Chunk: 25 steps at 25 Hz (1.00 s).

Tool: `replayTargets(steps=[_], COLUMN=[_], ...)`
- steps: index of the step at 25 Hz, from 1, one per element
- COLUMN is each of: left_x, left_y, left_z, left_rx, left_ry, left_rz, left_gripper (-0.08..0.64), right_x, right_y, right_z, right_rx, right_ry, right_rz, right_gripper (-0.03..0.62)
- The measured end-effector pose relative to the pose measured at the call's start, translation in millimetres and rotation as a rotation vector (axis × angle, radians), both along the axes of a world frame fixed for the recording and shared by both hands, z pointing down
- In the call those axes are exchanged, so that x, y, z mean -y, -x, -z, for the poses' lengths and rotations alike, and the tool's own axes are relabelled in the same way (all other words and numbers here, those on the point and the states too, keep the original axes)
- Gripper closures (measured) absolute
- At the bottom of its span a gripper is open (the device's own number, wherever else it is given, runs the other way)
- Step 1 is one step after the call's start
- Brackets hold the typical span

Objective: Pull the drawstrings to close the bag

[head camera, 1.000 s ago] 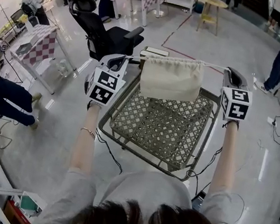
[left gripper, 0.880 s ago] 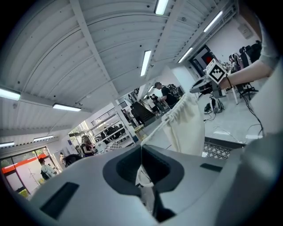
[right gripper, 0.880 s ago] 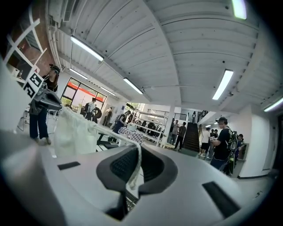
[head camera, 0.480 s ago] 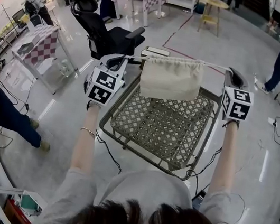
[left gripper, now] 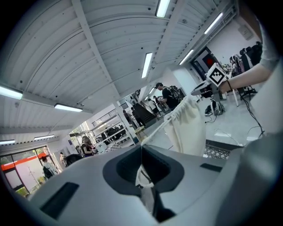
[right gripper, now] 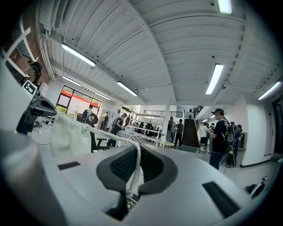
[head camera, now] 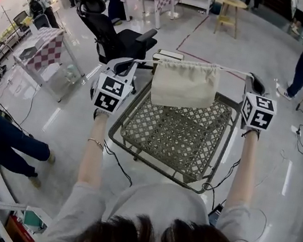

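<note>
A cream cloth drawstring bag hangs in the air above a woven lattice table, its mouth gathered along the top. My left gripper is shut on the left drawstring, which runs taut to the bag. My right gripper is shut on the right drawstring, stretched towards the bag. In the left gripper view the cord passes between my left gripper's closed jaws. The right gripper's jaws pinch the white cord the same way. Both grippers stand level with the bag's top, one on each side.
A black office chair stands just beyond the lattice table on the left. Tables with checkered cloths are at the left and back. Several people stand around the room. Cables trail on the shiny floor beside the table.
The bag and both grippers hold almost the same place; the right gripper has edged slightly outward. A person at the far left has walked on.
</note>
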State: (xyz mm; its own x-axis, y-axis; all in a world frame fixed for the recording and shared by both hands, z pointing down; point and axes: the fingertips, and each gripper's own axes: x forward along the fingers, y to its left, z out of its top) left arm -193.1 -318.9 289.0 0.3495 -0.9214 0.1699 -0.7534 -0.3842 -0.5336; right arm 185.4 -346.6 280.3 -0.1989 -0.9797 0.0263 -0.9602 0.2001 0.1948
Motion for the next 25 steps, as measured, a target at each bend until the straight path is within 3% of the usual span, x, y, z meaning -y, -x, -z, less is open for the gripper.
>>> replayTargets(steps=[12, 25], left_x=[-8, -18], left_y=[4, 10], left_z=[9, 15], left_rx=[-0.171, -0.271], left_ry=[-0.025, -0.067], left_rz=[0.025, 0.033], left_gripper=[0.534, 0.534], right_x=[-6, -6], right_y=[-12, -22], right_z=[5, 1], right_rx=[0.11, 0.191], right_ry=[-0.016, -0.023], right_rz=[-0.016, -0.029], right_gripper=[0.569, 0.569])
